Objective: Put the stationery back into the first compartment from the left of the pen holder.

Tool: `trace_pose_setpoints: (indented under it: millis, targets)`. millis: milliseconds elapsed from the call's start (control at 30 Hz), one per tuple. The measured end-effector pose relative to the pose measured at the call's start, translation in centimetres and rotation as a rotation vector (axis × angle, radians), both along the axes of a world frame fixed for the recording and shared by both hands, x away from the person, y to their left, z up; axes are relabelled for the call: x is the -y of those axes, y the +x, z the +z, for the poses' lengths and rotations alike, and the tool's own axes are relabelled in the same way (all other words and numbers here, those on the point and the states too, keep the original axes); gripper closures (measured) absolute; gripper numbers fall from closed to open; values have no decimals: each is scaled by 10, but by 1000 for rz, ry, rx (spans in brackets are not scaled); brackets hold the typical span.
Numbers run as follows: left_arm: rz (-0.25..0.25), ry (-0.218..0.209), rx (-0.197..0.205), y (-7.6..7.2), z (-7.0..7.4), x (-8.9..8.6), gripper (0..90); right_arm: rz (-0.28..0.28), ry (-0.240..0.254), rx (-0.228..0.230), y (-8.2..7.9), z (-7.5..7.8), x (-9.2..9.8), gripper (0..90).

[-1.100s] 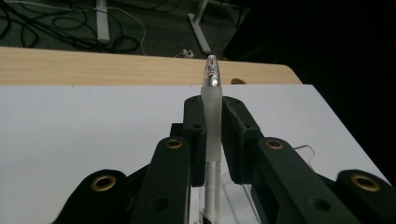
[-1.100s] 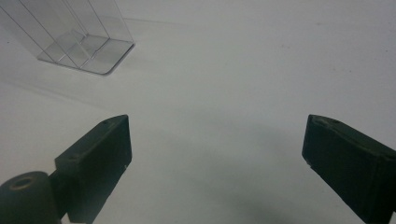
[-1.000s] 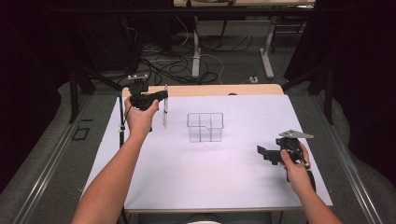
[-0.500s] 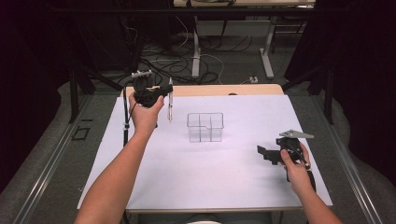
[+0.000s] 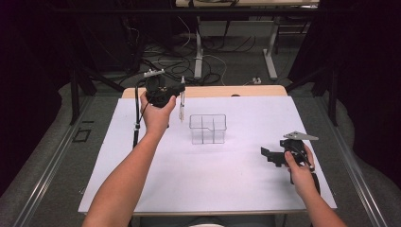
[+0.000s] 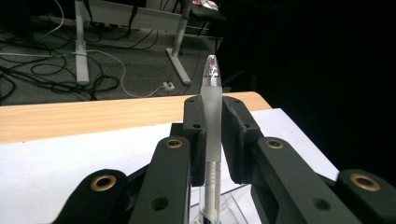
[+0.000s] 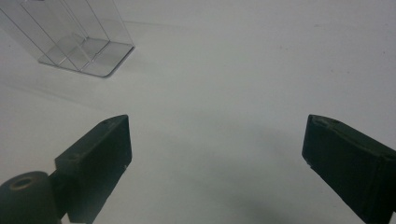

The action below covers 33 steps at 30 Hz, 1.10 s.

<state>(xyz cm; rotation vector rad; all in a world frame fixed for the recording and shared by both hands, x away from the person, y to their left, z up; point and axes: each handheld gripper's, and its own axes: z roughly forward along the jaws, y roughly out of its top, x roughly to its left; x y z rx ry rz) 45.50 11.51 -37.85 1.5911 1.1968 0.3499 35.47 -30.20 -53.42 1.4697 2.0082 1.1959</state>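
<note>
The left hand-held gripper, pinching an upright pen, has drifted toward the clear organizer, suggesting insertion next; the right hand-held gripper rests spread on the surface.

Both forearms are bare, no sleeves. The left gripper is black with brass-ringed screw holes; the right gripper carries a grey three-cornered plate.
</note>
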Motion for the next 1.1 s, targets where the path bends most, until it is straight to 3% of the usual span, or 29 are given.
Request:
trace_pose_setpoints:
  millis: [400, 1100]
  targets:
    - [-35, 12, -20, 3, -8, 18, 802, -1, 4, 0, 0, 0, 0, 78]
    - [-33, 53, -30, 11, -33, 35, 802, 11, -7, 3, 0, -1, 1, 79]
